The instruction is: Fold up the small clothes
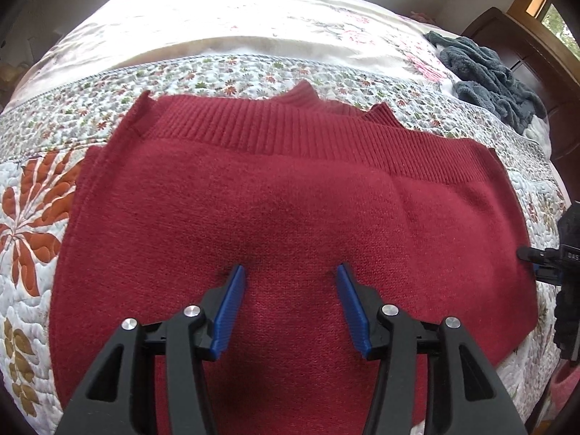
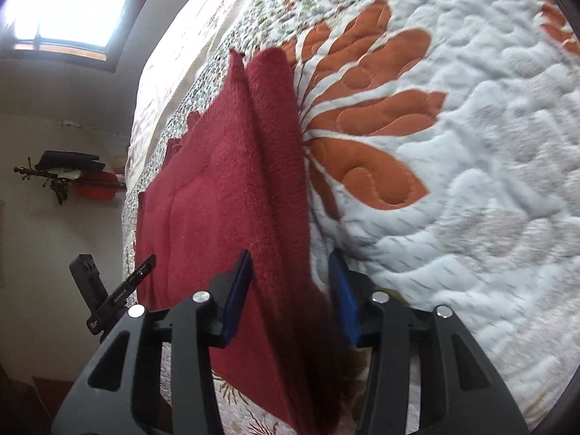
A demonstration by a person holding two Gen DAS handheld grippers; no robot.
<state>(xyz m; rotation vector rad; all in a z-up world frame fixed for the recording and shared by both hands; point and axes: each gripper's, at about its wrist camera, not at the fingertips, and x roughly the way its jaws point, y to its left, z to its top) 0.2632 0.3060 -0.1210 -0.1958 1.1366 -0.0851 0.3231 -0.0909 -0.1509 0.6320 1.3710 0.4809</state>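
A dark red knit sweater (image 1: 290, 199) lies folded flat on the flowered quilt (image 1: 32, 217), with its ribbed hem on the far side. My left gripper (image 1: 291, 282) hovers open just over the sweater's middle, and both blue pads (image 1: 232, 308) have nothing between them. The right wrist view is rolled sideways. There my right gripper (image 2: 291, 279) is open and straddles the sweater's (image 2: 224, 188) side edge, with fabric between the fingers and a fold of it standing up ahead. The left wrist view shows part of the right gripper (image 1: 543, 259) at the sweater's right edge.
A grey-blue fluffy garment (image 1: 489, 76) lies heaped at the bed's far right, near a dark wooden headboard (image 1: 507, 36). Bare quilt (image 2: 453, 181) with orange flowers borders the sweater. A black device (image 2: 105, 290) shows beside the sweater. A window (image 2: 72, 0) sits beyond the bed.
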